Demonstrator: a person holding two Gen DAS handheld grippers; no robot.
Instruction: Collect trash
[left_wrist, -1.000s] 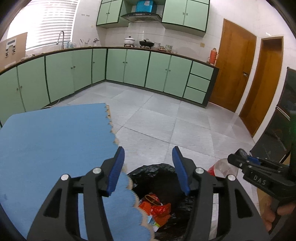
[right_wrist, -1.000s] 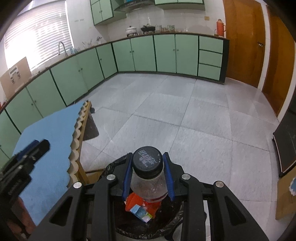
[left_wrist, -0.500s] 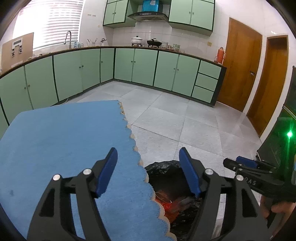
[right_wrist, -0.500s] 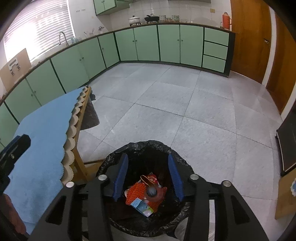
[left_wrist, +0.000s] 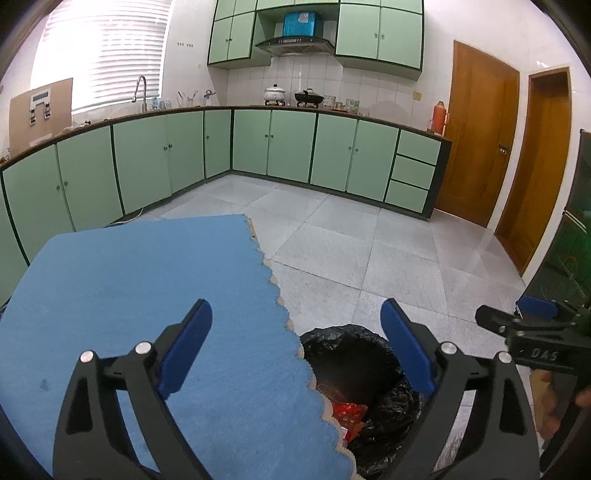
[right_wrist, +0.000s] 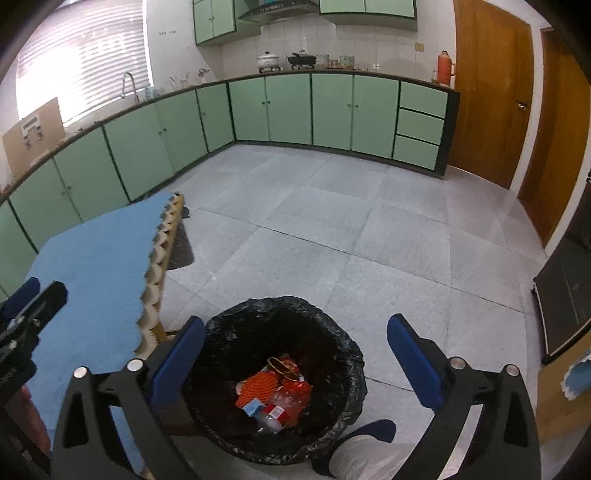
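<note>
A bin lined with a black bag (right_wrist: 351, 354) stands on the floor beside the blue-covered table (right_wrist: 92, 258). Inside lie red and orange wrappers (right_wrist: 264, 384) and a clear plastic bottle (right_wrist: 284, 402). My right gripper (right_wrist: 295, 325) hangs above the bin, its jaws opening with nothing between them. My left gripper (left_wrist: 295, 314) hovers over the table's scalloped edge (left_wrist: 273, 280) and the bin (left_wrist: 351, 339), its jaws also opening and empty. A red wrapper (left_wrist: 347, 410) shows in the bag. The right gripper (left_wrist: 517, 325) appears at the right of the left wrist view.
Grey tiled floor (right_wrist: 332, 221) stretches to green cabinets (right_wrist: 288, 110) and wooden doors (right_wrist: 487, 92). A person's foot in a blue slipper (right_wrist: 369, 432) stands just in front of the bin. A dark appliance (right_wrist: 565, 295) and cardboard (right_wrist: 557, 402) are at the right.
The right gripper let go of the bottle, which fell into the bin. Both grippers' jaws spread much wider. The left gripper drew back and up over the table.
</note>
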